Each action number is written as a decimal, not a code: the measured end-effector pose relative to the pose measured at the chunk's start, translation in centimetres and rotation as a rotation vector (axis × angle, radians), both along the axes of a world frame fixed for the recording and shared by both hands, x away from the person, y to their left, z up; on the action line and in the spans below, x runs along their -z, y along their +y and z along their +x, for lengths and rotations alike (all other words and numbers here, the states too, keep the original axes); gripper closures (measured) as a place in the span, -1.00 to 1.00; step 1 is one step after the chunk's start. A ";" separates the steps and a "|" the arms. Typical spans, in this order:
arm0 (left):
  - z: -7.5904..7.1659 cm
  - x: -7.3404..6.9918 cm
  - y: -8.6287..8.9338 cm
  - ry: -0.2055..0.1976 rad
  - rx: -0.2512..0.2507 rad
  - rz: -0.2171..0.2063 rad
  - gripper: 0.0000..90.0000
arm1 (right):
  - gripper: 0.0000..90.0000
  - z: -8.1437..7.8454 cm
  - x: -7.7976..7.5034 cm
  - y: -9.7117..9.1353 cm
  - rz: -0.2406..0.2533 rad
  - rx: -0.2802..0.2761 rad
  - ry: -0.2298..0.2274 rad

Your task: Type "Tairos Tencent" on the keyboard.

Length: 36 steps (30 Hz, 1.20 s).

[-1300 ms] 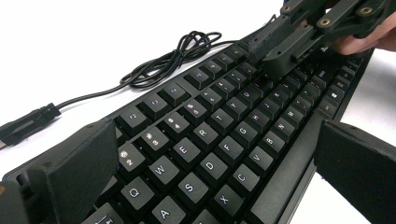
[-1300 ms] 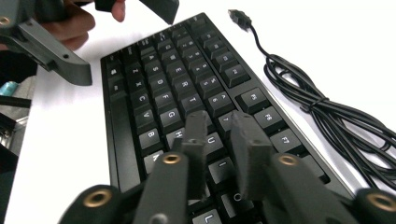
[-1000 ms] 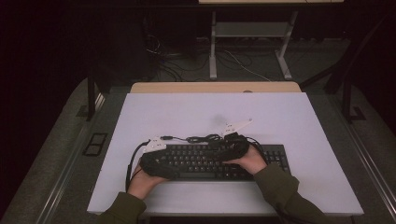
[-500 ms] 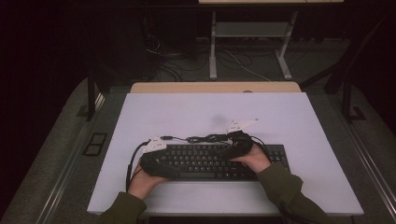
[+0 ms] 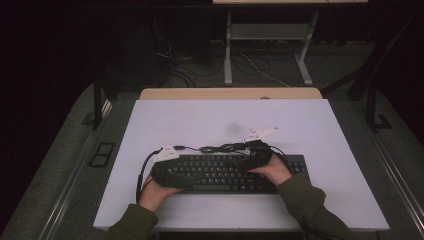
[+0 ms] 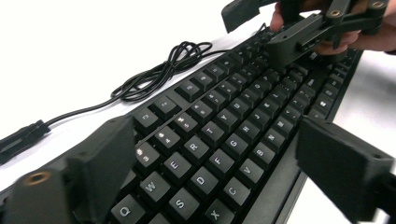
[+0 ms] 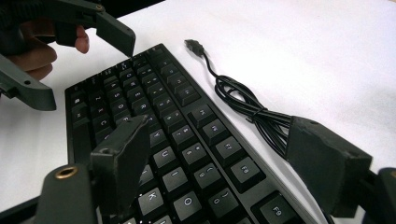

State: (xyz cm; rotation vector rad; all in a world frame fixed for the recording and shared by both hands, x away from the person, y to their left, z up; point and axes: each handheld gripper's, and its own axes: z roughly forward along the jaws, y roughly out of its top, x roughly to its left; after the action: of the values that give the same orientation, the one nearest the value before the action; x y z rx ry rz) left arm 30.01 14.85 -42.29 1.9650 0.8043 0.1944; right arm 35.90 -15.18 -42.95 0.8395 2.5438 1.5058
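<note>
Straddling the flat black plastic keyboard (image 5: pixel 235 173) on the white desk (image 5: pixel 200 120), your left tool (image 6: pixel 212 165) and right tool (image 7: pixel 224 161) stand spread, jaws just shifting, probably ready to lift it level.

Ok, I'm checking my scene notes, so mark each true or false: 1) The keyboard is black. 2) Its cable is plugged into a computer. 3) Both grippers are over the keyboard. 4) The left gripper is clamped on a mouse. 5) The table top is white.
1) True: the keyboard is black.
2) False: the cable lies bundled on the table, its plug free.
3) True: the left gripper sits over the keyboard's left end and the right gripper over its right half. Their jaws have just been moving, the left closing a little and the right opening.
4) False: its jaws stand open on either side of the keys, gripping nothing.
5) True: the table top is white.
</note>
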 end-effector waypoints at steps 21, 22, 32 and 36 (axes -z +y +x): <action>1.2 0.2 -0.7 -0.009 0.004 -0.006 -0.23 | -0.52 0.0 0.1 -0.1 -0.011 0.004 0.002; 1.3 0.2 -0.8 -0.006 0.006 -0.005 -0.17 | -0.52 0.0 0.1 -0.1 -0.012 0.004 0.003; 1.6 0.6 -1.2 0.021 0.022 0.024 0.42 | -0.52 0.1 0.2 -0.1 -0.014 0.004 -0.001; 1.7 0.7 -1.3 0.032 0.030 0.035 0.67 | -0.52 0.1 0.2 -0.1 -0.015 0.005 0.000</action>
State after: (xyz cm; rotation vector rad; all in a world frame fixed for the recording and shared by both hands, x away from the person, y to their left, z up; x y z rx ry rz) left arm 31.71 13.58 -42.96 2.0161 0.7969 0.1608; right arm 35.96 -15.29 -43.12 0.8431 2.5475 1.4834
